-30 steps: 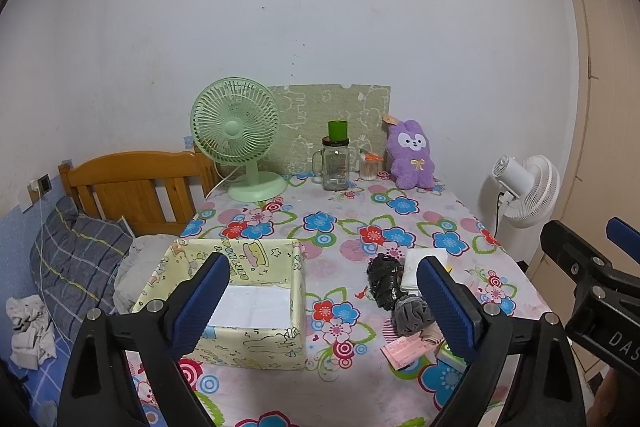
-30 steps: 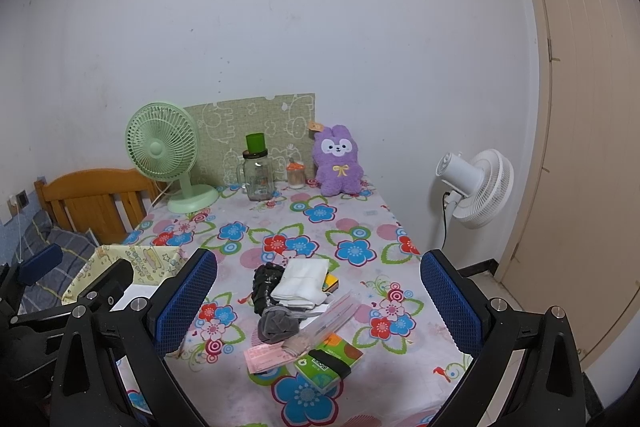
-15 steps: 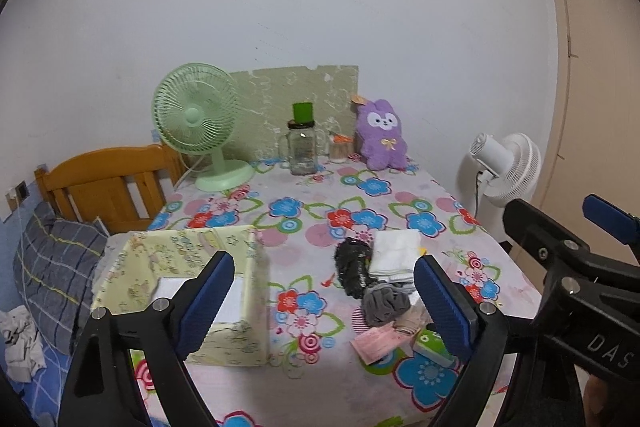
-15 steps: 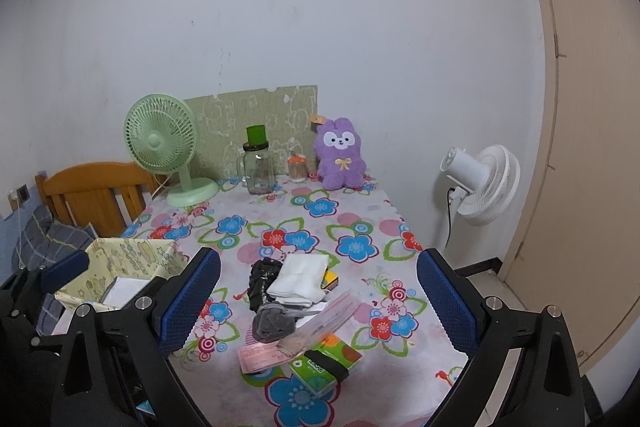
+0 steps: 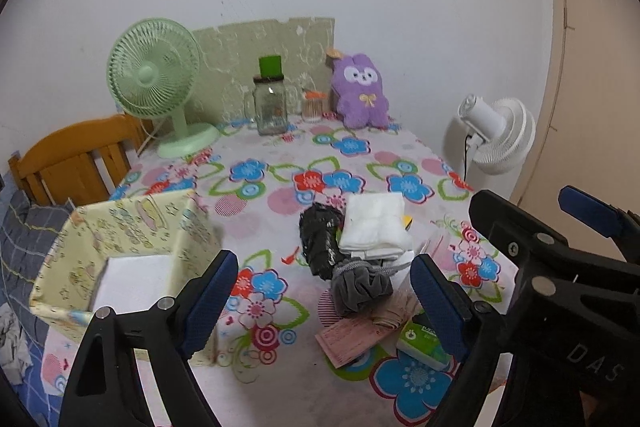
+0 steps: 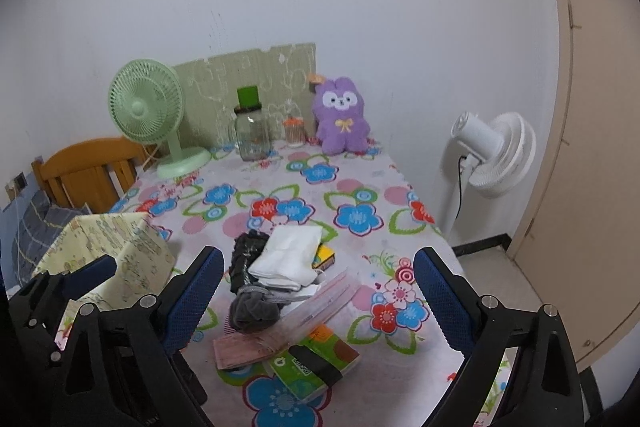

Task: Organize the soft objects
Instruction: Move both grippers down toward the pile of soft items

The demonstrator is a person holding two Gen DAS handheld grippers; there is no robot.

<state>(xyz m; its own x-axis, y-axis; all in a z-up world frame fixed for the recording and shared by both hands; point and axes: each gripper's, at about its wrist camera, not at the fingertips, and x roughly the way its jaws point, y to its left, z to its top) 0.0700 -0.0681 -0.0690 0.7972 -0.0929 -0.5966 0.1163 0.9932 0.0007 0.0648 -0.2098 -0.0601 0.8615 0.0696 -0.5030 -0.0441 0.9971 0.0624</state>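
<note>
Both grippers are held wide open above the near edge of the table point(image 6: 360, 187), and nothing is gripped by either. The left gripper point(image 5: 320, 301) is aimed between the yellow fabric box point(image 5: 120, 239) and the heap of soft things; the right gripper point(image 6: 316, 301) is aimed over the heap itself. The heap is made up of a folded white cloth point(image 6: 290, 257) lying on a black bundle point(image 6: 244, 259), with a grey scrunchie point(image 6: 252, 309) just in front and a pink pouch point(image 6: 256, 345) and a green tissue pack point(image 6: 312, 363) nearer still. The box stands to the left of the heap, a white sheet seen inside.

No sorting seems to have been begun; the approach is judged to be in hand. Next, one item, probably the white cloth on top, would have to be closed upon without the layers beneath being dragged, then carried across to the box.
</note>
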